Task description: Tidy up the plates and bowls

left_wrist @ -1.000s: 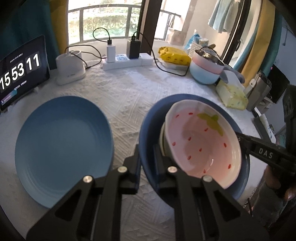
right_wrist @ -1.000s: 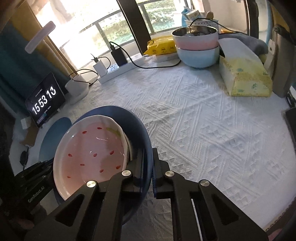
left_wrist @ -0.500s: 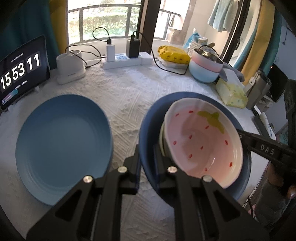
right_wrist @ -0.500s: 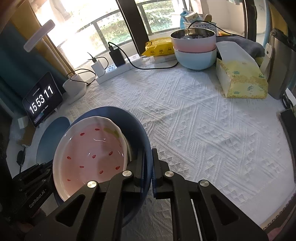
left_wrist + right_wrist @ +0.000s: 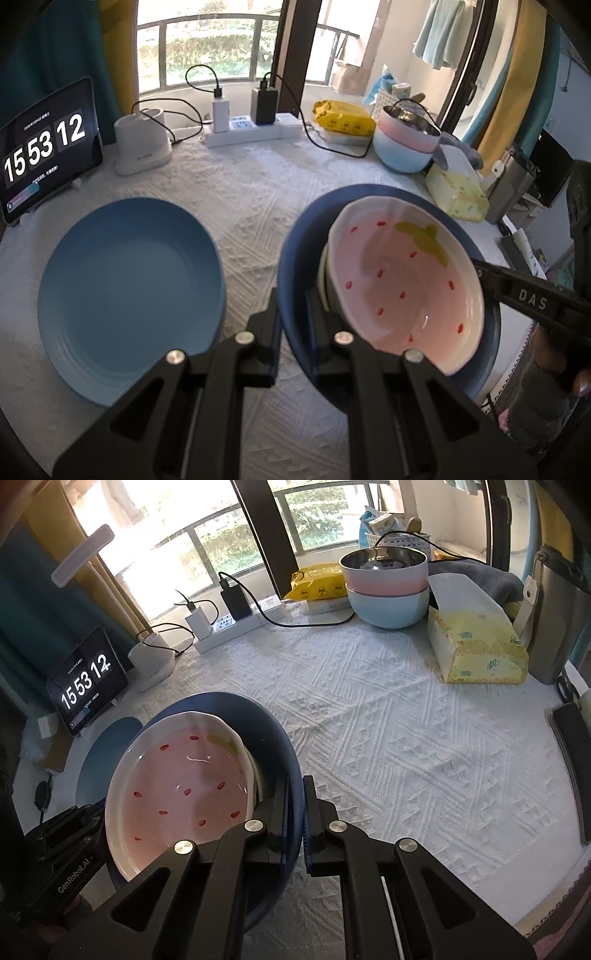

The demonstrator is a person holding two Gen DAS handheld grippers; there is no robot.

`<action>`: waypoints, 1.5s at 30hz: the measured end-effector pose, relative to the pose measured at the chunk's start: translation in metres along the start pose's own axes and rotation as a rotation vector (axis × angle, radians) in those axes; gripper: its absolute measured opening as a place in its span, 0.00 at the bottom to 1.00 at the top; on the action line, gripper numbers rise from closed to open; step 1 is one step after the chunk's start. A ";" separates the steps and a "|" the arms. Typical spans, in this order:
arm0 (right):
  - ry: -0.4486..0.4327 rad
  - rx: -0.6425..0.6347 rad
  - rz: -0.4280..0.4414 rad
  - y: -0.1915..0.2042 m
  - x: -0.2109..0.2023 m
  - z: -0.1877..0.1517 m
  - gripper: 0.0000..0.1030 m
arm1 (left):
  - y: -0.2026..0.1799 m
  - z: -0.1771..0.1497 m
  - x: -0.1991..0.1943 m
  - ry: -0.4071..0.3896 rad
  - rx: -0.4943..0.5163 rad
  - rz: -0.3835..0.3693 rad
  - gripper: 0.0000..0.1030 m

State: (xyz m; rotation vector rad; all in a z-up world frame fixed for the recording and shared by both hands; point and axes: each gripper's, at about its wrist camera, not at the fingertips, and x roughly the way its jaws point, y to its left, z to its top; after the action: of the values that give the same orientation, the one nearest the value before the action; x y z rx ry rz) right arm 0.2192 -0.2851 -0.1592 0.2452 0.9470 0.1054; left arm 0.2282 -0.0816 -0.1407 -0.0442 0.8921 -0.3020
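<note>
A dark blue plate point(image 5: 299, 240) point(image 5: 269, 731) hangs tilted above the white tablecloth, with a pink strawberry-pattern bowl point(image 5: 402, 291) point(image 5: 184, 786) lying in it. My left gripper point(image 5: 291, 310) is shut on the plate's left rim. My right gripper point(image 5: 295, 797) is shut on the opposite rim and shows as a black arm at the plate's right edge point(image 5: 487, 275). The left gripper's body point(image 5: 74, 834) appears below the bowl in the right wrist view. A light blue plate point(image 5: 129, 295) point(image 5: 107, 760) lies flat on the cloth to the left.
Two stacked bowls, pink on blue point(image 5: 404, 147) point(image 5: 388, 590), stand at the back right beside a tissue box point(image 5: 476, 653). A power strip point(image 5: 251, 127), a white charger base point(image 5: 142, 147) and a clock tablet point(image 5: 44, 147) line the back edge.
Both grippers keep their hold on the dark blue plate with the bowl in it. The views have shifted only slightly, and the clock has ticked on.
</note>
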 end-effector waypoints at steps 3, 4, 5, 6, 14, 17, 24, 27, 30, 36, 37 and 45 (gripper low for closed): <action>-0.007 -0.006 0.001 0.002 -0.004 0.001 0.07 | 0.001 0.000 -0.005 -0.008 -0.001 0.001 0.10; -0.010 -0.010 0.001 0.004 -0.005 0.002 0.07 | 0.001 0.000 -0.006 -0.011 -0.001 0.000 0.10; -0.013 -0.012 0.001 0.005 -0.007 0.002 0.07 | 0.001 0.001 -0.007 -0.014 0.000 0.000 0.10; -0.016 -0.013 0.002 0.006 -0.008 0.003 0.07 | 0.002 0.001 -0.009 -0.019 -0.001 -0.001 0.10; -0.039 -0.031 0.006 0.016 -0.018 0.009 0.07 | 0.007 0.005 -0.022 -0.053 -0.007 -0.001 0.10; -0.047 -0.044 0.009 0.022 -0.021 0.012 0.07 | 0.011 0.007 -0.027 -0.067 -0.013 0.002 0.10; -0.060 -0.076 0.020 0.041 -0.023 0.020 0.07 | 0.026 0.010 -0.038 -0.096 -0.035 0.013 0.10; -0.060 -0.089 0.025 0.049 -0.022 0.023 0.07 | 0.034 0.011 -0.043 -0.108 -0.046 0.018 0.10; -0.060 -0.101 0.030 0.059 -0.020 0.026 0.07 | 0.043 0.012 -0.047 -0.118 -0.058 0.022 0.10; -0.057 -0.122 0.037 0.077 -0.015 0.030 0.07 | 0.058 0.013 -0.052 -0.134 -0.082 0.026 0.10; -0.056 -0.125 0.038 0.079 -0.014 0.031 0.07 | 0.060 0.013 -0.052 -0.136 -0.085 0.027 0.10; -0.055 -0.149 0.048 0.103 -0.008 0.035 0.07 | 0.083 0.013 -0.057 -0.155 -0.110 0.035 0.10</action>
State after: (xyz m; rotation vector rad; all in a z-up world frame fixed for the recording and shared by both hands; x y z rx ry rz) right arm 0.2451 -0.1927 -0.1077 0.1320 0.8745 0.2113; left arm 0.2244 0.0122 -0.1023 -0.1517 0.7544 -0.2137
